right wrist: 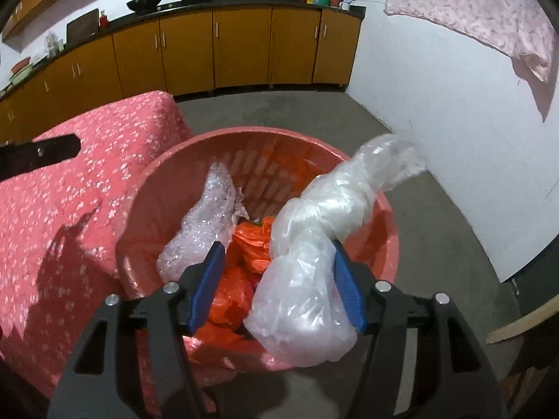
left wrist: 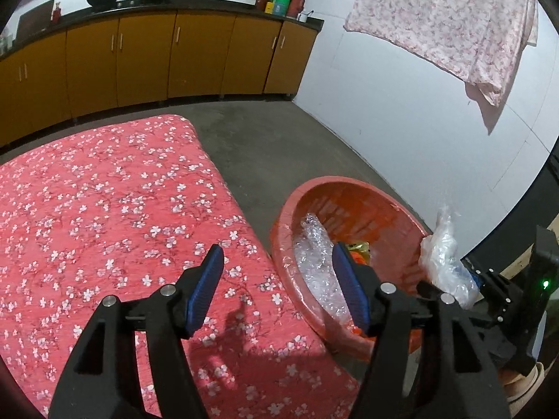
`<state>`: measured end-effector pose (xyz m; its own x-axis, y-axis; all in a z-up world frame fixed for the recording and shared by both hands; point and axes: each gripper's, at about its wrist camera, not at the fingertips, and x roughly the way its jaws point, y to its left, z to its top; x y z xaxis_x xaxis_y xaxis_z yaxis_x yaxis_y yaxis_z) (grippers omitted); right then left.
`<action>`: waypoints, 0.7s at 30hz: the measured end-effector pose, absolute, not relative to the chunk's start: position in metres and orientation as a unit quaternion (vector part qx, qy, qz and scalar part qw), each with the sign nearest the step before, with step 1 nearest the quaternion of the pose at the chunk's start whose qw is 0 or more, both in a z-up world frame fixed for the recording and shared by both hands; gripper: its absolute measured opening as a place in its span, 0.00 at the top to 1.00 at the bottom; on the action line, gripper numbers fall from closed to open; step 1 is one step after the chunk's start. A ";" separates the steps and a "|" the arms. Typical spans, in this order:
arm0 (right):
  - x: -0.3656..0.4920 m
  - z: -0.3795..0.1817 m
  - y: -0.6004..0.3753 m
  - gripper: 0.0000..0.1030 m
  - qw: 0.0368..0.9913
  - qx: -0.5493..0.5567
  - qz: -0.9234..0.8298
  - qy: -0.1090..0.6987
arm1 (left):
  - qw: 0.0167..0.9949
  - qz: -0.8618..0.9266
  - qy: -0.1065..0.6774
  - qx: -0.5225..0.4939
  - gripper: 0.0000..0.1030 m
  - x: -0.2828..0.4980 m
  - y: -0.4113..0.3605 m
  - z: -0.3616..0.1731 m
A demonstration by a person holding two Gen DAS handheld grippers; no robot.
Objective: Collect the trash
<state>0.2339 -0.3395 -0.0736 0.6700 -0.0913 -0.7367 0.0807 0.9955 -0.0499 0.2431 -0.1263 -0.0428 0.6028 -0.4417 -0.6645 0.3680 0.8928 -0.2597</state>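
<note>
A red plastic basket [right wrist: 387, 230] stands on the floor beside the bed; it also shows in the left wrist view [left wrist: 349, 185]. It holds bubble wrap [right wrist: 202, 223], an orange bag [right wrist: 251, 244] and other scraps. My right gripper [right wrist: 276, 282] hangs over the basket with its jaws wide apart. A crumpled clear plastic bag [right wrist: 314, 255] lies against the right finger, and I cannot tell whether it is gripped. The bag also shows in the left wrist view [left wrist: 443, 258]. My left gripper [left wrist: 279, 286] is open and empty above the bed's edge.
A bed with a pink flowered cover [left wrist: 104, 216] fills the left. Yellow cabinets [left wrist: 174, 59] with woks on top line the far wall. A white wall [left wrist: 401, 122] with a hanging floral cloth [left wrist: 454, 24] is on the right. Grey floor [right wrist: 279, 111] lies between.
</note>
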 end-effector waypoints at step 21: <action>0.216 -0.045 -0.338 0.46 0.928 0.042 -0.026 0.369 | 0.905 -0.218 0.363 -0.050 0.32 0.230 -0.103 -0.025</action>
